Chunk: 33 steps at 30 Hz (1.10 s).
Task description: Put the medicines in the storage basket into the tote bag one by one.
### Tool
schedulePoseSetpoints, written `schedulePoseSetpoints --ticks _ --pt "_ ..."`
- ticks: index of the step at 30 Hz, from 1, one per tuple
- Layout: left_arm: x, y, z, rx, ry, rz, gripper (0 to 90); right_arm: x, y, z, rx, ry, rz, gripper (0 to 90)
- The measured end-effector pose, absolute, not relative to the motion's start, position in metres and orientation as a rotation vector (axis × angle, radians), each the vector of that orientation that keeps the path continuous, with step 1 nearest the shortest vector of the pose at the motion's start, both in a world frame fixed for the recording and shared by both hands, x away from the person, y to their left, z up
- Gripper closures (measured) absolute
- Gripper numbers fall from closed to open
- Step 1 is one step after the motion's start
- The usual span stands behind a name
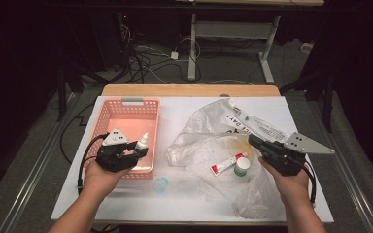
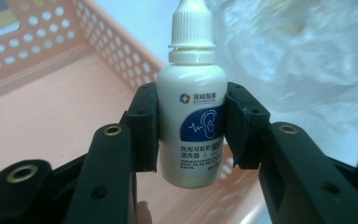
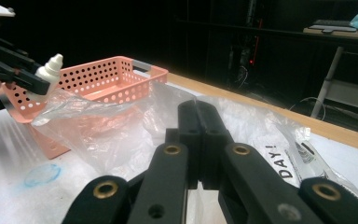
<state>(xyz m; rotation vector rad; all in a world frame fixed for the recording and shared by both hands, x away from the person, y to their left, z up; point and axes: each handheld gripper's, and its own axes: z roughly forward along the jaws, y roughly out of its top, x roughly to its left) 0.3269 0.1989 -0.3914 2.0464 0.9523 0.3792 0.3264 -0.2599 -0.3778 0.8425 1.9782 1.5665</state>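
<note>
Left gripper [image 1: 137,151] clamps a small white dropper bottle [image 2: 192,112], pads on both sides of its body, cap up. It hangs over the near right part of the pink basket [image 1: 108,119], above the floor of it, not yet set down. Basket looks bare inside: no other item seen in it from the high view. Right gripper [image 3: 198,140] has its jaws pressed together on nothing, held low over the clear plastic bag [image 1: 209,145], which lies crumpled to the right of the basket. Still on or in the bag: a red-and-white tube [image 1: 227,163] and a white jar with green cap [image 1: 242,166], side by side, just left of the right gripper. Judgement: unloading bag into basket has barely begun; bottle is first to go in, tube and jar remain. A faint blue mark [image 1: 161,184] on the table near the basket.
</note>
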Motion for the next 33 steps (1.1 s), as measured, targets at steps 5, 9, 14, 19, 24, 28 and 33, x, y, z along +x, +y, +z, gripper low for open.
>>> schedulePoseSetpoints --ticks 5,9,14,19,24,28,33 --pt "0.314 0.185 -0.39 2.022 0.893 0.378 58.2 0.327 -0.259 -0.378 0.835 1.979 1.565 90.0" --pt "0.305 0.172 -0.389 2.005 0.844 0.352 58.2 0.326 -0.259 -0.378 0.833 1.981 1.564 90.0" --pt "0.301 0.153 -0.392 2.01 0.795 0.325 58.2 0.326 -0.259 -0.377 0.832 1.975 1.57 90.0" --pt "0.299 0.133 -0.394 2.022 0.747 0.289 58.2 0.325 -0.26 -0.377 0.833 1.973 1.569 90.0" --pt "0.297 0.116 -0.395 2.032 0.71 0.285 58.2 0.326 -0.26 -0.376 0.827 1.974 1.571 90.0" --pt "0.296 0.104 -0.395 2.032 0.685 0.276 58.2 0.325 -0.259 -0.376 0.825 1.972 1.575 90.0" --pt "0.293 0.087 -0.395 2.033 0.641 0.257 58.2 0.325 -0.26 -0.375 0.83 1.97 1.577 90.0"
